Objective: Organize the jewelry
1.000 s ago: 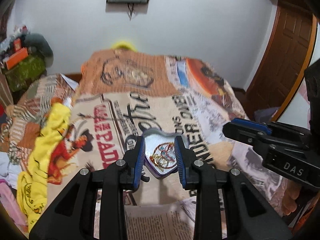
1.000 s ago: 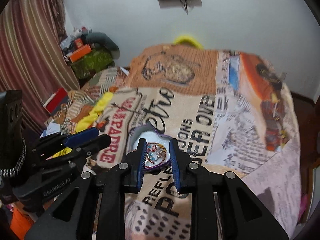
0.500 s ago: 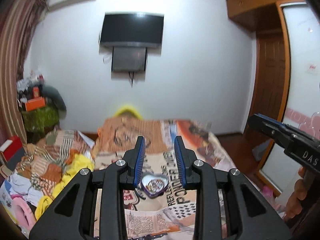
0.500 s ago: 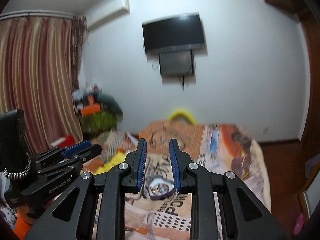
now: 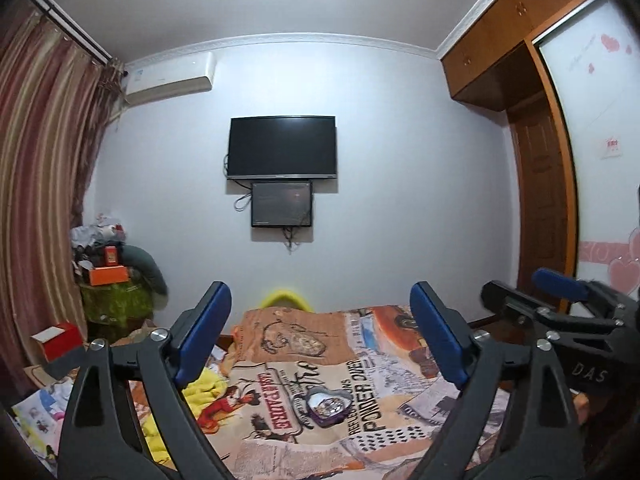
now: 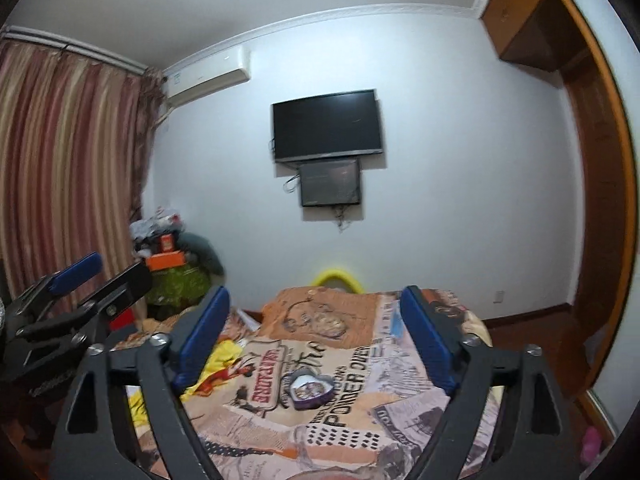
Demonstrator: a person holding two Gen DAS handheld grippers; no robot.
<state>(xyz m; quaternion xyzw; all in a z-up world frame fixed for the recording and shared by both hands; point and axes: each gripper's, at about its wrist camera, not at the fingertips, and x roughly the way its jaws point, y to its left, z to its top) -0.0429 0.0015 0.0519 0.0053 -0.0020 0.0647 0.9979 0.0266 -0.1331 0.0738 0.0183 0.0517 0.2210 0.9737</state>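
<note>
Firstly, left wrist view: my left gripper [image 5: 320, 332] had just spread its fingers apart, nothing between; heart-shaped jewelry box [image 5: 325, 401] lay on the bed [image 5: 400, 432]. Right wrist view: my right gripper [image 6: 316, 330] likewise just opened, empty.

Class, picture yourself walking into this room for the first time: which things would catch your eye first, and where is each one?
Probably the black TV high on the far white wall, with a smaller screen just beneath it. Below, the bedspread, printed like newspaper and posters, fills the bed, with a small heart-shaped jewelry box lying near its middle. Up close, two grippers frame the view with blue-padded fingers spread wide.
</note>
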